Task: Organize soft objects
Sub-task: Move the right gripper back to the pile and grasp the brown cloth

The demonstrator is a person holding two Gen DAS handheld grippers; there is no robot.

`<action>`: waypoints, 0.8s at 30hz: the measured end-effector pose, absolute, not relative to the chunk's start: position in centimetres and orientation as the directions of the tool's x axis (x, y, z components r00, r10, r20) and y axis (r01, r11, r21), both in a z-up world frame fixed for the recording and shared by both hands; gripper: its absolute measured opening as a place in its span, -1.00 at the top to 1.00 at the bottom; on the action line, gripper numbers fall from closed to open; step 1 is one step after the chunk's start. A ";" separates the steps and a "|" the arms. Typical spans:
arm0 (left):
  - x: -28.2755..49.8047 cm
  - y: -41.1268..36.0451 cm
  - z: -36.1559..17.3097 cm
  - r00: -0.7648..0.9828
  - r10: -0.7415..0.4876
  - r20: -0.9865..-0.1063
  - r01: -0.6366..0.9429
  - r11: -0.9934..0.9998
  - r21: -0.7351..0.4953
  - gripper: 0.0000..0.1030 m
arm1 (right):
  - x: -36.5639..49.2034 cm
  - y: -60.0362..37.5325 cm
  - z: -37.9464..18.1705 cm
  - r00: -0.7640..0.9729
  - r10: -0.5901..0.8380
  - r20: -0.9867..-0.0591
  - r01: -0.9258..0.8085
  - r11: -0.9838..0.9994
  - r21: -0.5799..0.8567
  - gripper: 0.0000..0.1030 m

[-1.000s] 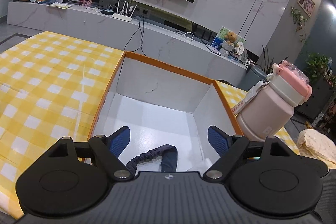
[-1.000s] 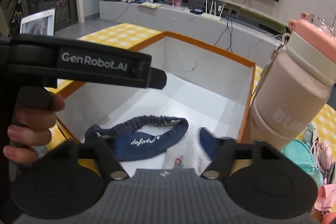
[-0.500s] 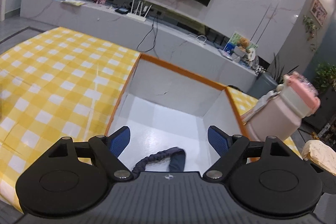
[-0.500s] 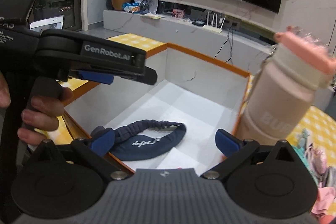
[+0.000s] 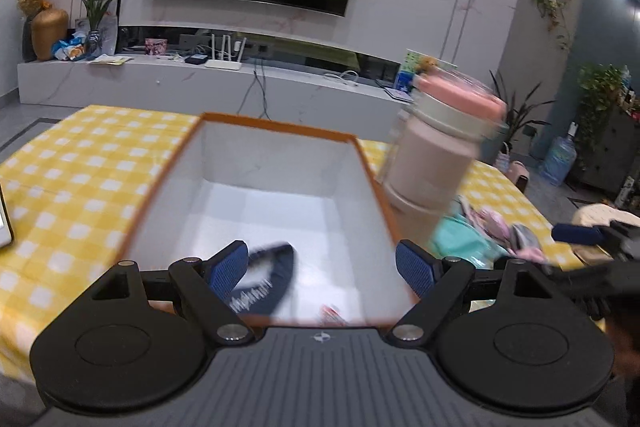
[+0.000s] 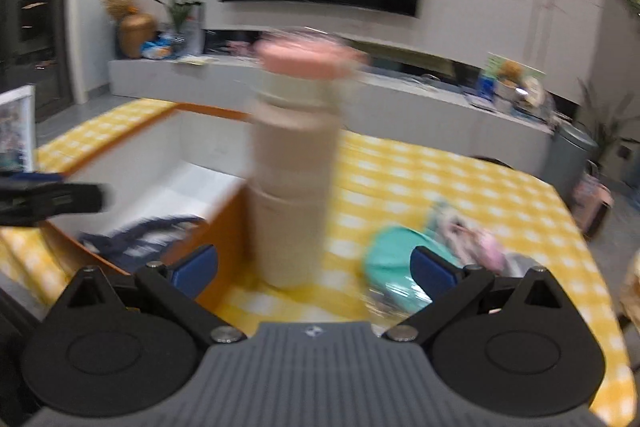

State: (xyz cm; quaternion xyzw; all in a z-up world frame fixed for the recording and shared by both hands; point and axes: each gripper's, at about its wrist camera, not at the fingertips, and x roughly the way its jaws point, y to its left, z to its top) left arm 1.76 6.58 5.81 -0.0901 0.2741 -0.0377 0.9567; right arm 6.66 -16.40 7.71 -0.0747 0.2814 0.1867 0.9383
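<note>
Both claws are spread wide with nothing pinched: left gripper sits over the near end of the orange-rimmed box, where the navy headband lies. Right gripper faces the pink bottle just right of the box. Farther right, a teal and pink soft pile on the yellow checked cloth.

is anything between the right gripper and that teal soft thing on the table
Nothing visible blocks it. The right gripper is open and empty, and the teal soft thing lies on the yellow checked cloth just ahead of its right finger. The pink bottle stands to the left, beside the box.
</note>
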 end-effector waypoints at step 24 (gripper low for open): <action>2.6 -7.1 -1.7 0.743 -0.239 -0.625 0.240 0.967 -0.085 -0.90 | 13.1 -33.8 -2.8 0.531 0.043 -0.846 0.147 0.979 0.142 -0.94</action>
